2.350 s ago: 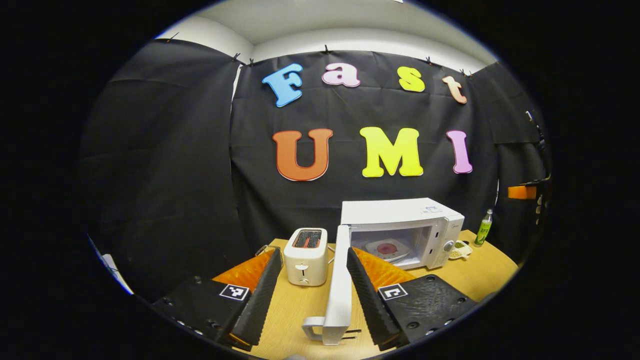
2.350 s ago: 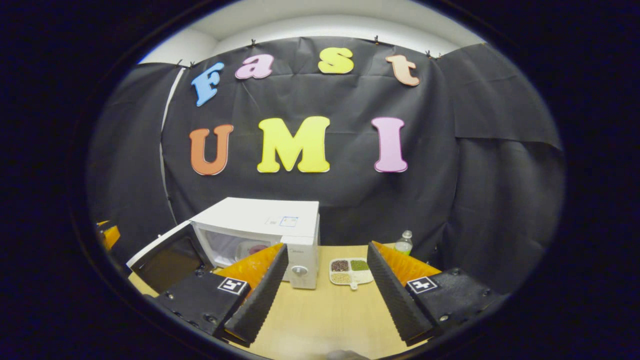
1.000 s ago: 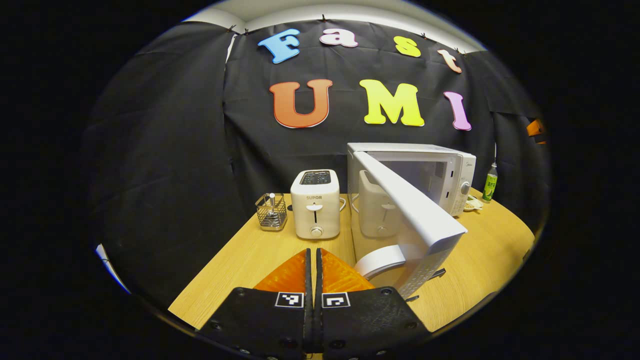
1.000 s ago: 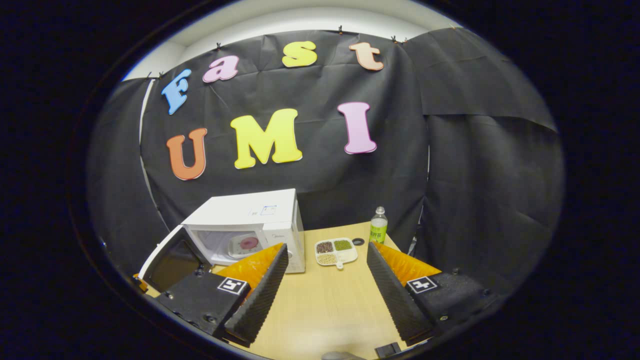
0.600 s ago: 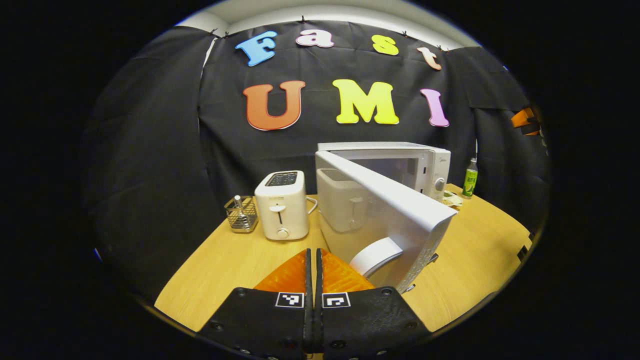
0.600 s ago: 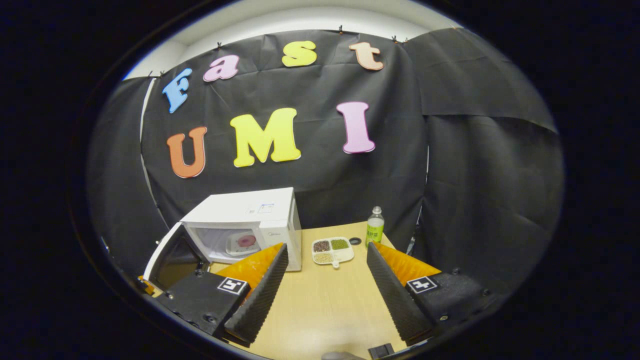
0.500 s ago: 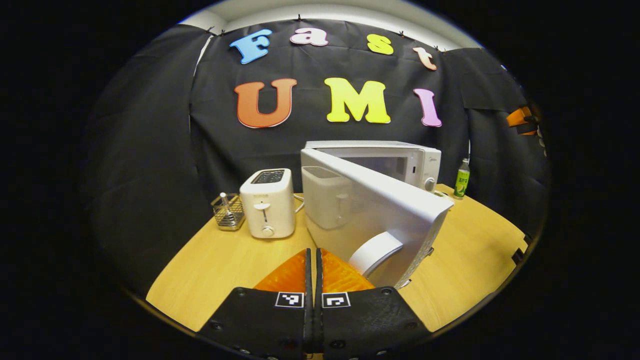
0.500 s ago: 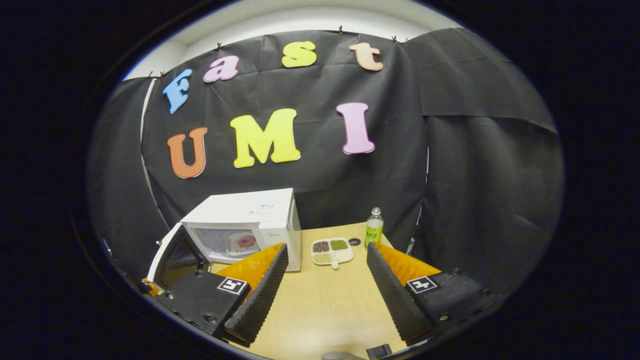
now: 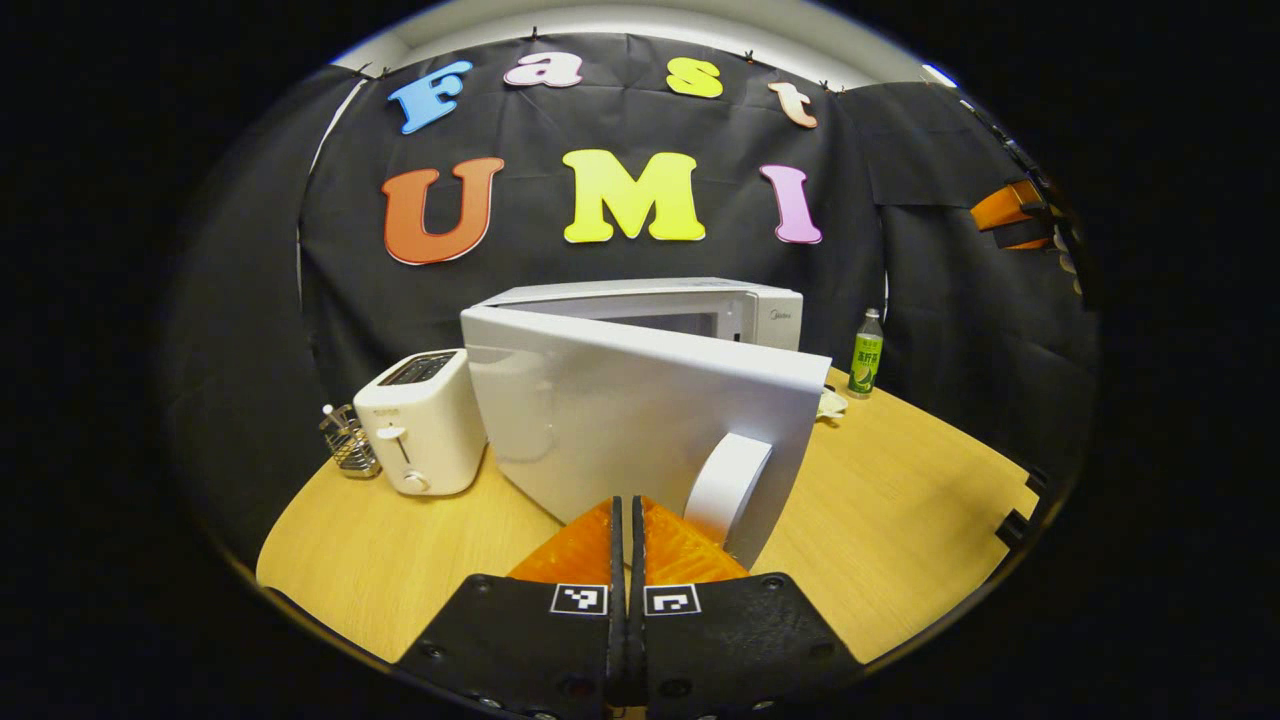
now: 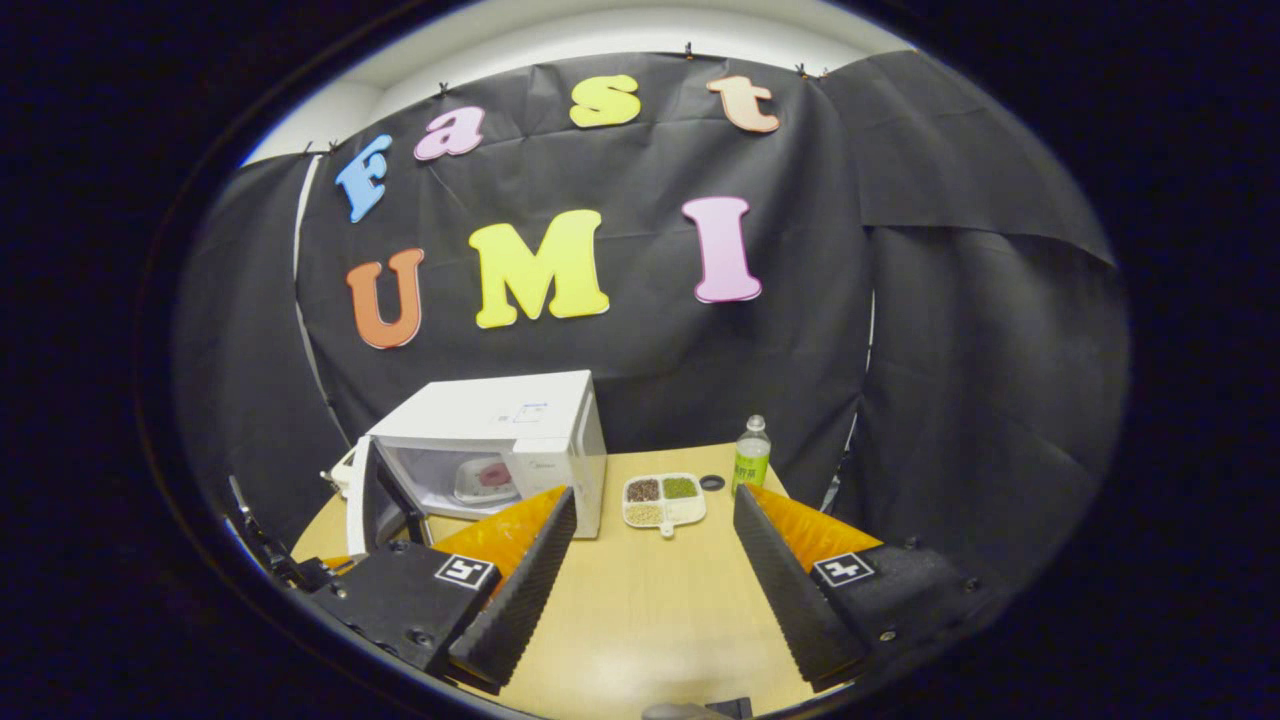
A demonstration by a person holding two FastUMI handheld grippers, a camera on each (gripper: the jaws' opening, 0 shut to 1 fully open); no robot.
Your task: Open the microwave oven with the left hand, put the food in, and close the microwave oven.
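Left gripper [image 9: 627, 520]: I see jaws closed, empty
Right gripper [image 10: 650, 545]: jaws open
Microwave [image 9: 640, 300]: one
Toaster [image 9: 420, 420]: one
Bottle [image 10: 750, 455]: one

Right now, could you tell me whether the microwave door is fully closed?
No, the microwave door stands ajar, with the plate visible inside.

Looks like a staged kitchen corner inside a recording booth, not a real home. Black cloth [image 10: 960, 330] hangs all round as the walls, clipped up at the top, with a plain pale ceiling above. The kitchen part is just one wooden table [image 9: 900, 520] carrying a white microwave [image 9: 640, 400], a white toaster [image 9: 420, 420], a small wire basket [image 9: 348, 450], a green drink bottle [image 10: 750, 455] and a divided tray of beans [image 10: 663, 500].
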